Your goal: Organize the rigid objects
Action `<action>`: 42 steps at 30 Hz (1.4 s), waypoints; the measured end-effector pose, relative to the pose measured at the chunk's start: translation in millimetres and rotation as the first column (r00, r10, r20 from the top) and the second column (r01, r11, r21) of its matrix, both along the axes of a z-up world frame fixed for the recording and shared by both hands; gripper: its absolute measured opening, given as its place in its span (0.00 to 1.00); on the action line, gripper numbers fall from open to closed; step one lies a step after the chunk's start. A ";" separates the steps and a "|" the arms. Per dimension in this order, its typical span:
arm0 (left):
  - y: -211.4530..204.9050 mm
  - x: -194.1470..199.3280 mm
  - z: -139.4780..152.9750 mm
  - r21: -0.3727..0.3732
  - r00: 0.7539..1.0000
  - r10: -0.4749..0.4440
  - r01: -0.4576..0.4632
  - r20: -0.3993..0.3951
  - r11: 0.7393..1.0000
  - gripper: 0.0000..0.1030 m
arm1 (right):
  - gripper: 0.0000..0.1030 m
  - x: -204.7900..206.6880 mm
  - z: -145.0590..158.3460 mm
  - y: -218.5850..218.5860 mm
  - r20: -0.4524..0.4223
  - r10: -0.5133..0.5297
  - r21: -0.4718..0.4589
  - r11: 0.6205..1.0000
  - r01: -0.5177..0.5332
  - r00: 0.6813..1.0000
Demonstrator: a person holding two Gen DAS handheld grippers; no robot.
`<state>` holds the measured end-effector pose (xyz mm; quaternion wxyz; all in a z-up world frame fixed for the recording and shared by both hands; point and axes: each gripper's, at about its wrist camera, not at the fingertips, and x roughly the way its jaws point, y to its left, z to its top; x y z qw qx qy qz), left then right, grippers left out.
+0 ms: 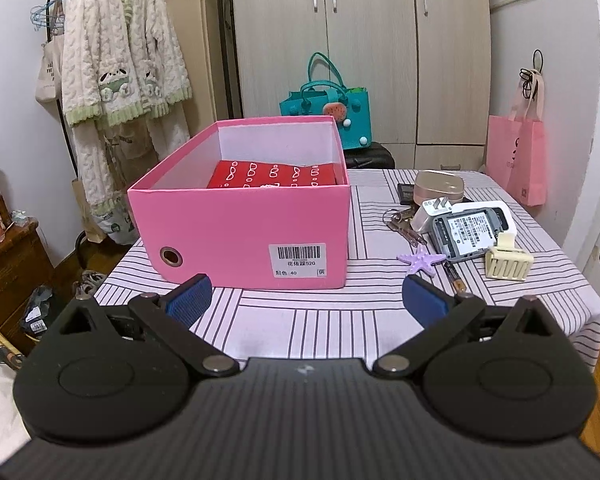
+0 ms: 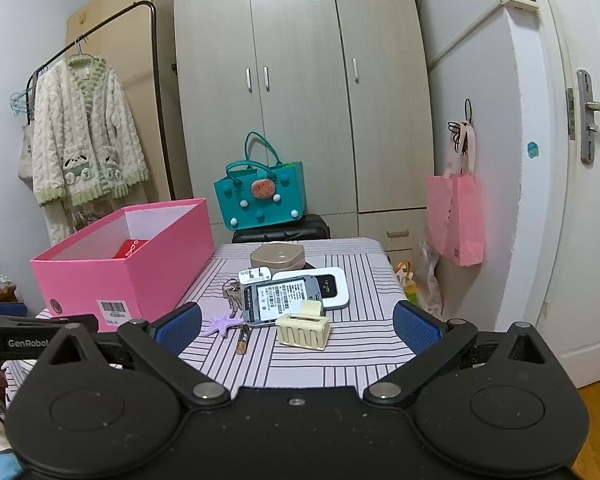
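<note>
Over striped table [image 1: 300,320], both grippers wide, empty.

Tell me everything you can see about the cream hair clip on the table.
The hair clip is a cream, glossy claw clip that looks like plastic, with a row of slotted teeth facing the camera and a squarish tab on top. It lies shut on the striped tablecloth, nearest of the clutter, its back against the grey device. No fingers touch it.
</note>
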<state>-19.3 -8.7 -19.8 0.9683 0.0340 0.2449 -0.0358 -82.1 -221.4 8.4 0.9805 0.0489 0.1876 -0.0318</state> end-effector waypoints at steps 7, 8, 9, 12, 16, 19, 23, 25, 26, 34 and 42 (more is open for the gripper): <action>1.1 3.2 -2.4 0.021 0.999 0.007 -0.006 -0.034 1.000 1.00 | 1.00 2.1 -0.9 1.4 -0.007 0.007 0.001 1.000 -0.007 1.000; 1.3 4.5 -3.1 0.023 0.999 0.008 -0.007 -0.046 1.000 1.00 | 1.00 2.4 -1.2 2.0 -0.010 0.009 0.001 1.000 -0.009 1.000; 2.2 6.2 -3.7 0.020 0.998 0.009 -0.007 -0.059 1.000 1.00 | 1.00 2.9 -1.5 2.6 -0.013 0.011 0.001 1.000 -0.011 1.000; 5.0 9.4 -5.2 0.010 0.997 0.018 -0.017 -0.078 1.000 1.00 | 1.00 5.8 -2.4 4.1 -0.033 0.008 0.002 1.000 -0.008 0.999; 6.2 9.1 -5.4 0.017 0.997 0.026 -0.025 -0.071 1.000 1.00 | 1.00 6.4 -2.8 5.7 -0.029 0.019 0.005 1.000 -0.019 0.999; 6.6 8.8 -5.3 0.019 0.997 0.026 -0.025 -0.070 1.000 1.00 | 1.00 6.7 -2.4 7.5 -0.030 0.027 0.001 1.000 -0.027 0.999; 5.0 6.8 -3.9 0.026 0.998 0.015 -0.013 -0.064 1.000 1.00 | 1.00 5.9 -2.5 8.1 -0.028 0.034 -0.002 0.999 -0.034 0.999; 5.0 5.1 -2.4 0.017 0.998 0.001 0.000 -0.065 1.000 1.00 | 1.00 6.0 -3.3 8.1 -0.031 0.037 -0.002 0.999 -0.037 0.999; 4.4 4.4 -2.0 0.019 0.998 -0.003 0.004 -0.064 1.000 1.00 | 1.00 6.5 -3.6 8.0 -0.034 0.037 -0.002 0.999 -0.037 0.999; 3.1 -0.4 0.9 0.024 0.998 -0.018 0.020 -0.058 1.000 1.00 | 1.00 7.1 -2.9 8.3 -0.036 0.043 -0.003 0.999 -0.043 0.998; 2.9 2.0 -2.2 0.026 0.997 -0.024 0.026 -0.073 0.999 1.00 | 1.00 7.5 -4.5 10.2 -0.041 0.053 -0.008 0.999 -0.053 0.998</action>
